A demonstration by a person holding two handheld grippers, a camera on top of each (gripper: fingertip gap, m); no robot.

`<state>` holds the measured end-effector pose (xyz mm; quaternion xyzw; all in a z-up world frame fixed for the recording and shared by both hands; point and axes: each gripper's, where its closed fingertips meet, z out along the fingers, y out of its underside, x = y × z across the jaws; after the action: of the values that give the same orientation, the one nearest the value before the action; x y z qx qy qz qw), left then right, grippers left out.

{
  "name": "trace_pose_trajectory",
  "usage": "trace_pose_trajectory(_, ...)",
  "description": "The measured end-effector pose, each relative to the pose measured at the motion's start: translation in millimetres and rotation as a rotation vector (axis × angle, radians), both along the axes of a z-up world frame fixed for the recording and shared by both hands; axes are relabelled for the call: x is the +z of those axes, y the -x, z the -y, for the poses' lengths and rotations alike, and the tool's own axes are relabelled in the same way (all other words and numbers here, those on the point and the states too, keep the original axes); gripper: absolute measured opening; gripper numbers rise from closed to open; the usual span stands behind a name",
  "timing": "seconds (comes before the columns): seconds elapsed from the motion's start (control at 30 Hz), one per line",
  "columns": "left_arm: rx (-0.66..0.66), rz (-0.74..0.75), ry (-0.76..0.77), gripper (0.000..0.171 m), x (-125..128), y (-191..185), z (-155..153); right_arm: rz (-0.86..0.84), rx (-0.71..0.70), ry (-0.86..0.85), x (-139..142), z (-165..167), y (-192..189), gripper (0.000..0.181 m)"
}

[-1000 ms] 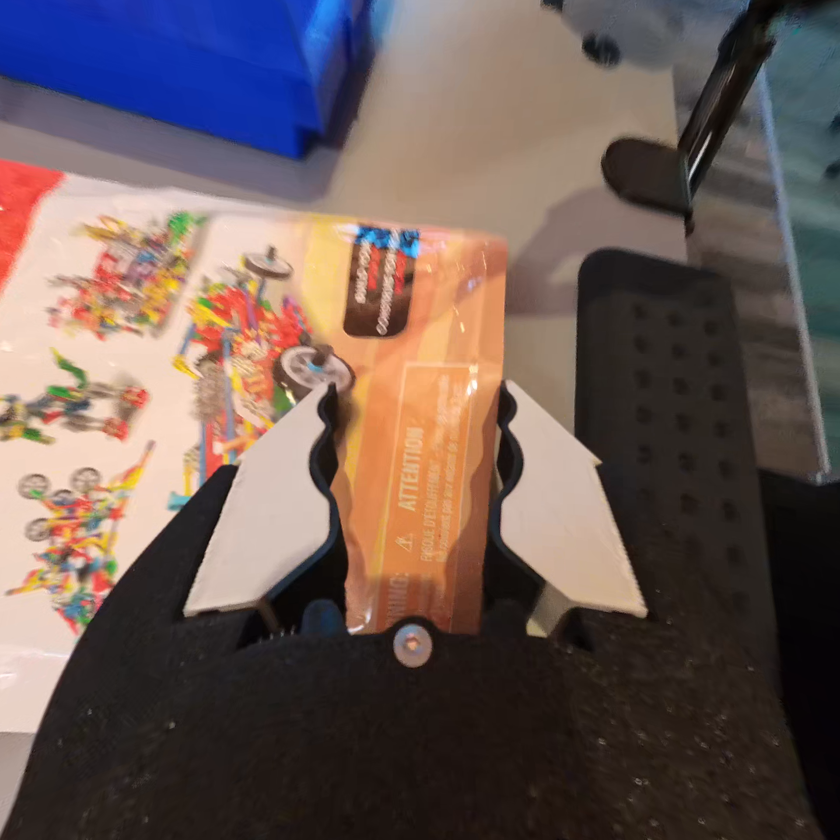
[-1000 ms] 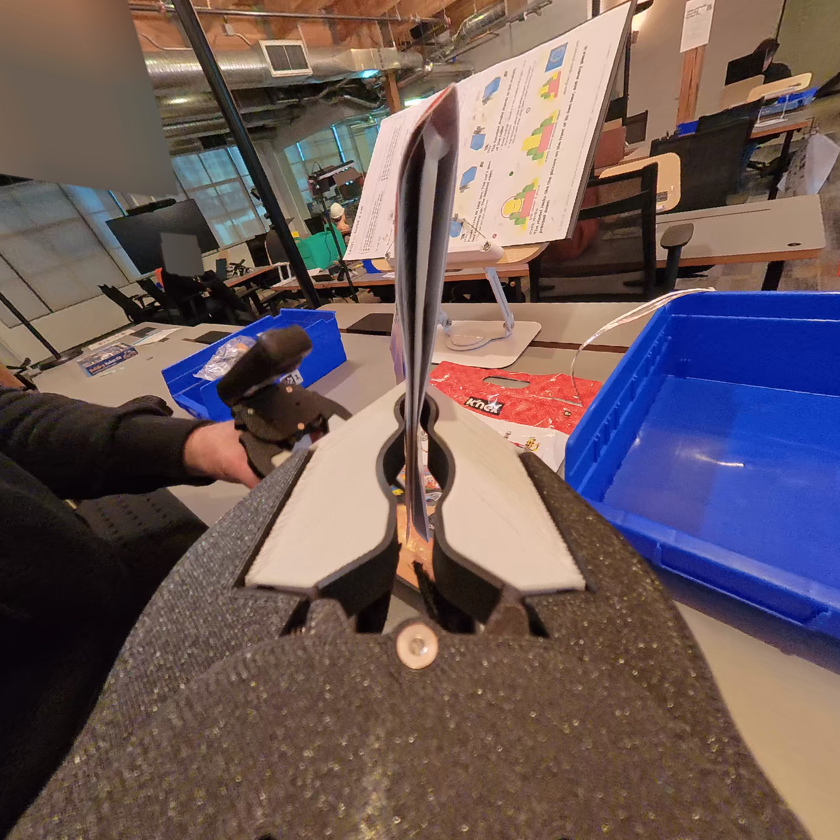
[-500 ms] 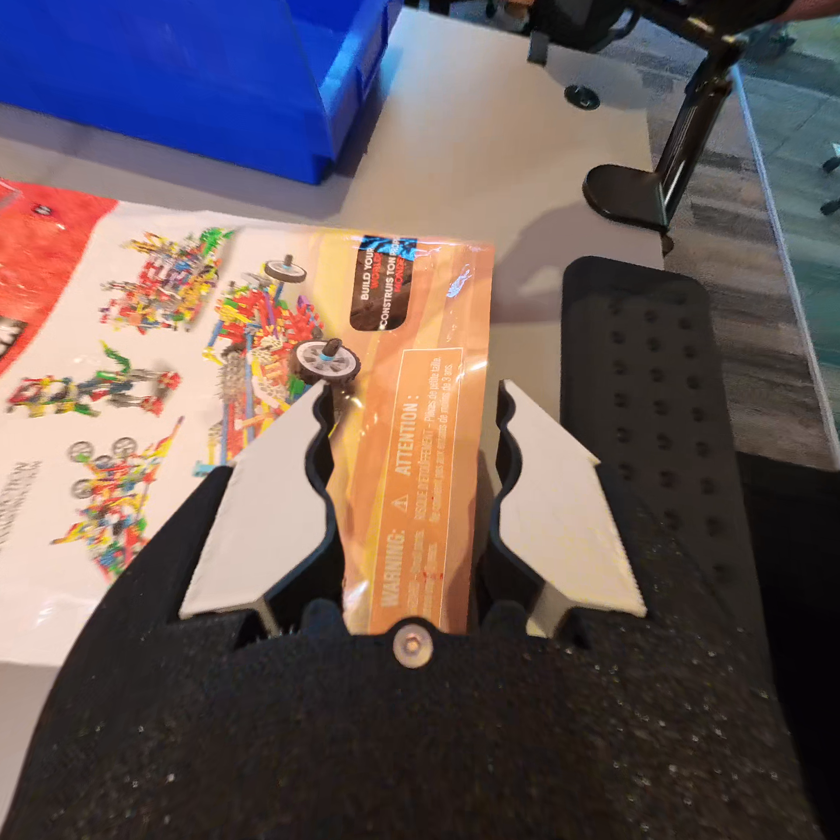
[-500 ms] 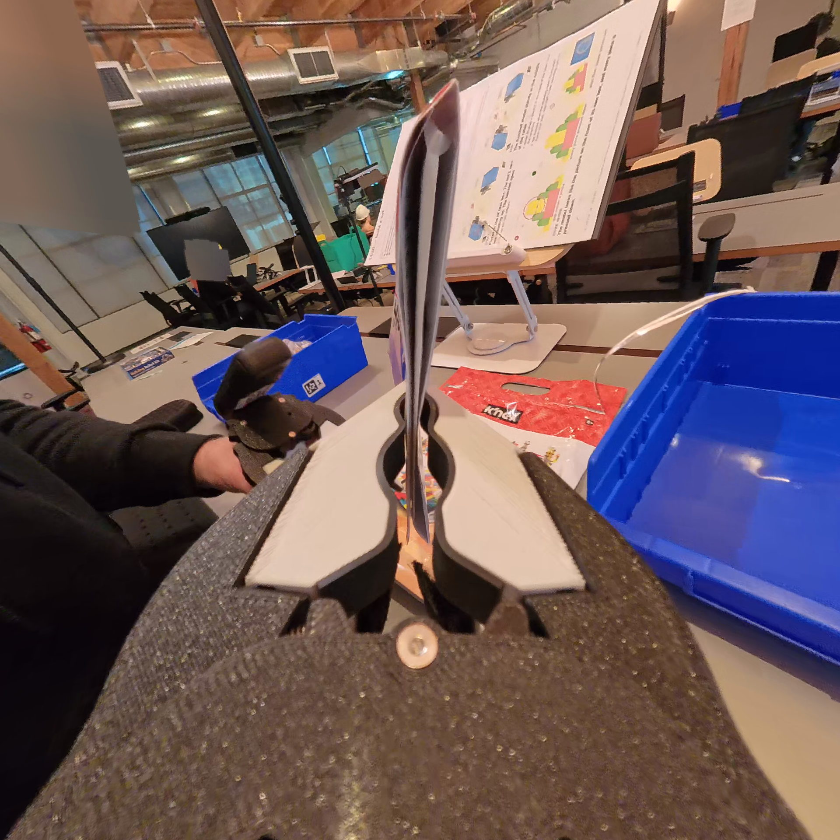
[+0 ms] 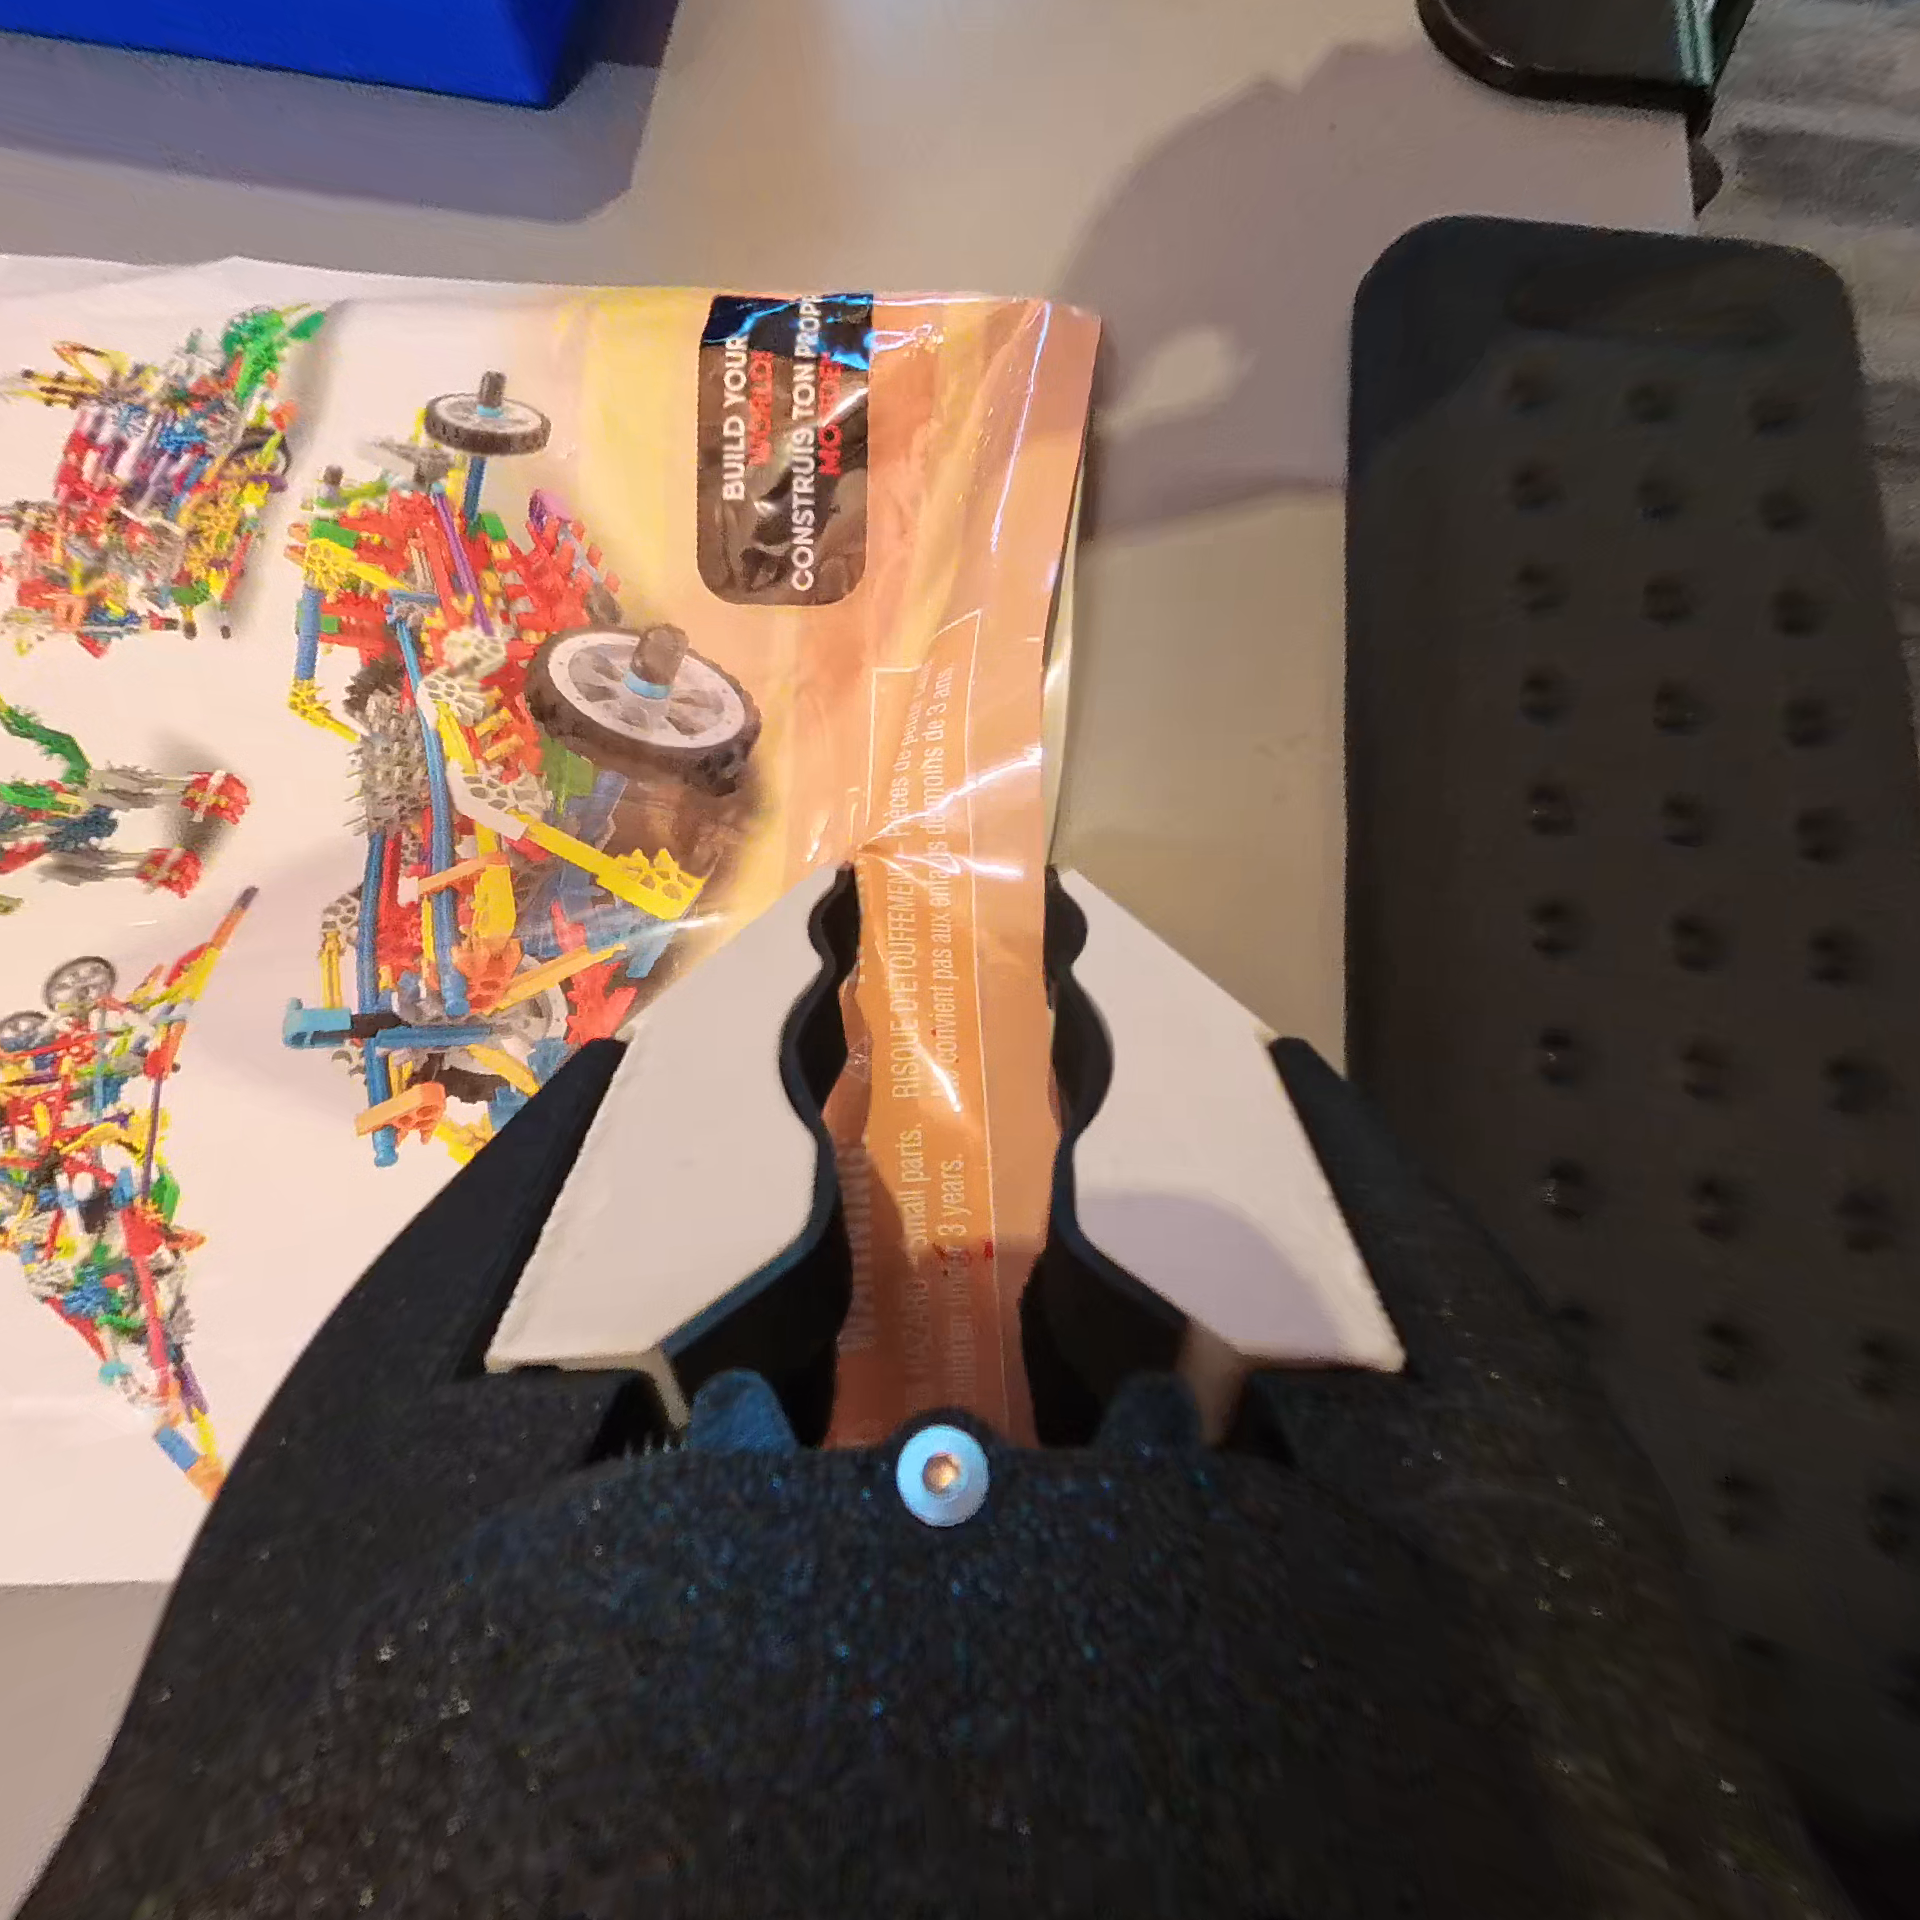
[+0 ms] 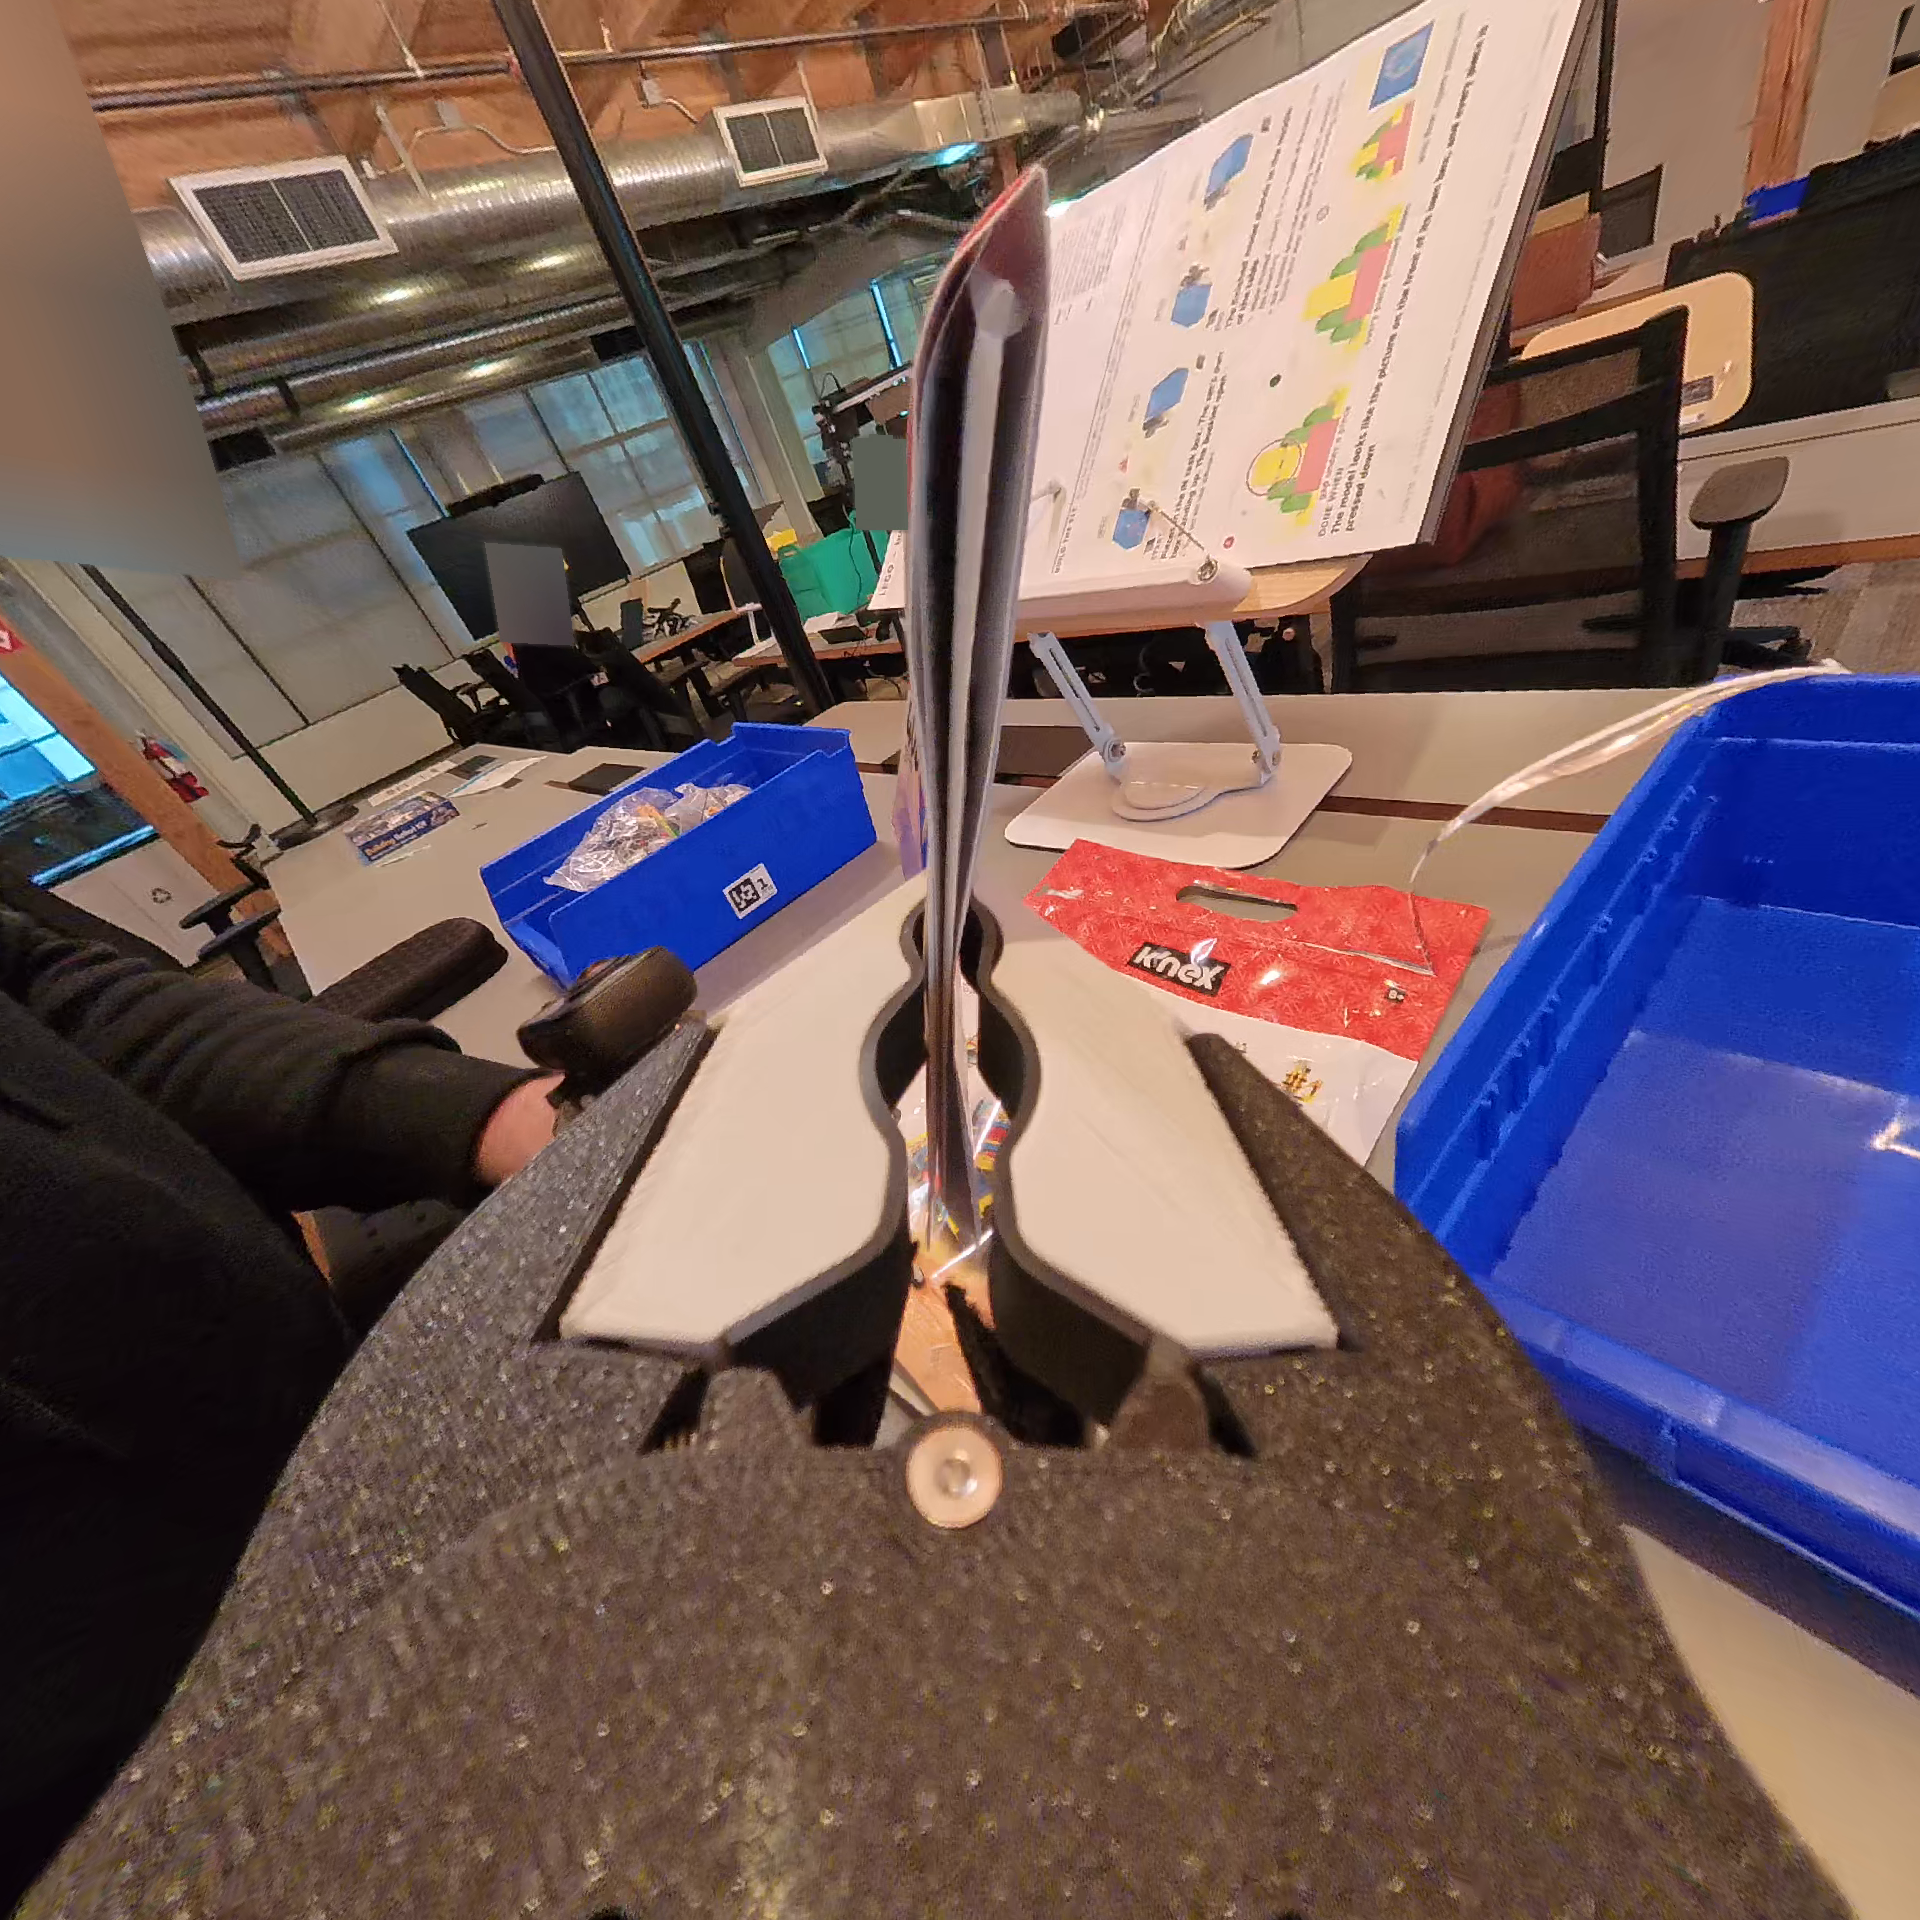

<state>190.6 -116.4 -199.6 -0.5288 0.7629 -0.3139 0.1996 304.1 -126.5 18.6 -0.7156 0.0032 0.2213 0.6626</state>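
Note:
A printed plastic bag (image 5: 436,644) with toy-model pictures lies flat on the grey table. My left gripper (image 5: 951,883) is over its orange right edge (image 5: 935,1091), which is bunched and pinched between the fingers. My right gripper (image 6: 948,914) is shut on a thin flat booklet or pack (image 6: 977,520), held upright and seen edge-on. The bag's red top (image 6: 1268,935) shows behind it. The left gripper (image 6: 613,1008) shows low on the left in the right wrist view, in a person's hand with a black sleeve.
A large blue bin (image 6: 1714,1091) stands to the right; its corner also shows in the left wrist view (image 5: 312,42). A small blue bin (image 6: 707,862) with clear bags sits far left. A stand (image 6: 1174,790) holds an instruction sheet (image 6: 1299,312). A black chair armrest (image 5: 1621,727) lies by the table edge. The tips of one gripper are about 25 cm away from the tips of the other.
My left gripper's jaws have narrowed from wide open onto the bag's orange edge, which now crumples between them. My right gripper stays shut on the upright booklet.

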Motion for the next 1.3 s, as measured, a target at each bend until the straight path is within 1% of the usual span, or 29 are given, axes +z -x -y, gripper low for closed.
trace_pose_trajectory(0.07,0.015,-0.008,0.084,0.033,6,0,1,-0.004,-0.008,-0.002,0,4,-2,0.0)
trace_pose_trajectory(0.13,0.023,0.001,0.127,0.031,13,0,0,-0.01,-0.02,-0.008,1,8,-5,0.0)
trace_pose_trajectory(0.17,0.023,-0.003,0.116,0.033,14,0,-2,-0.014,-0.025,-0.009,1,10,-6,0.0)
trace_pose_trajectory(0.23,0.007,0.004,0.078,0.041,18,1,-2,-0.02,-0.034,-0.01,0,13,-9,0.0)
trace_pose_trajectory(0.3,-0.016,-0.013,0.059,0.054,15,5,0,-0.026,-0.044,-0.009,-2,16,-12,0.0)
trace_pose_trajectory(0.33,-0.014,-0.002,0.04,0.055,16,5,0,-0.028,-0.049,-0.009,-3,17,-12,0.0)
trace_pose_trajectory(0.37,-0.026,0.034,0.004,0.046,20,6,-1,-0.029,-0.052,-0.009,-3,19,-13,0.0)
trace_pose_trajectory(0.4,-0.037,0.037,-0.032,0.038,19,8,-2,-0.029,-0.055,-0.01,-3,20,-13,0.0)
trace_pose_trajectory(0.43,-0.044,0.003,-0.039,0.035,13,13,-2,-0.03,-0.056,-0.011,-3,21,-14,0.0)
trace_pose_trajectory(0.47,-0.041,-0.021,-0.026,0.03,8,16,-2,-0.031,-0.057,-0.011,-3,21,-13,0.0)
trace_pose_trajectory(0.53,-0.021,-0.017,0.024,0.027,8,18,-2,-0.033,-0.059,-0.008,-5,22,-14,0.0)
trace_pose_trajectory(0.6,-0.011,-0.011,0.027,0.018,10,20,-4,-0.035,-0.061,-0.006,-5,22,-14,0.0)
trace_pose_trajectory(0.67,-0.018,-0.035,0.027,0.016,7,24,-3,-0.037,-0.06,-0.004,-6,22,-14,0.0)
trace_pose_trajectory(0.77,-0.033,-0.051,0.095,0.016,5,28,-1,-0.047,-0.055,-0.003,-6,21,-14,0.0)
trace_pose_trajectory(0.8,-0.04,-0.052,0.117,0.018,5,29,0,-0.052,-0.051,-0.004,-6,20,-13,0.0)
trace_pose_trajectory(0.83,-0.041,-0.057,0.113,0.019,5,28,-2,-0.057,-0.048,-0.003,-6,19,-13,0.0)
trace_pose_trajectory(0.87,-0.034,-0.052,0.092,0.024,5,27,-4,-0.061,-0.044,-0.001,-6,17,-12,0.0)
trace_pose_trajectory(0.97,-0.044,-0.021,0.087,0.045,14,27,-1,-0.067,-0.026,0.002,-5,10,-10,0.0)
trace_pose_trajectory(1.03,-0.059,0.01,0.08,0.069,25,29,2,-0.068,-0.014,0.002,-3,3,-9,0.0)
trace_pose_trajectory(1.07,-0.066,0.019,0.08,0.076,31,31,3,-0.068,-0.008,0.001,-2,0,-9,0.0)
trace_pose_trajectory(1.1,-0.068,0.04,0.089,0.079,39,32,2,-0.069,-0.001,-0.001,-1,-5,-10,0.0)
trace_pose_trajectory(1.17,-0.059,0.075,0.111,0.08,56,36,-3,-0.073,0.018,-0.012,4,-14,-10,0.0)
trace_pose_trajectory(1.23,-0.015,0.114,0.099,0.079,71,38,-20,-0.073,0.037,-0.015,9,-27,-11,0.0)
trace_pose_trajectory(1.3,0.047,0.148,0.072,0.078,85,40,-44,-0.067,0.058,-0.02,15,-42,-11,0.0)
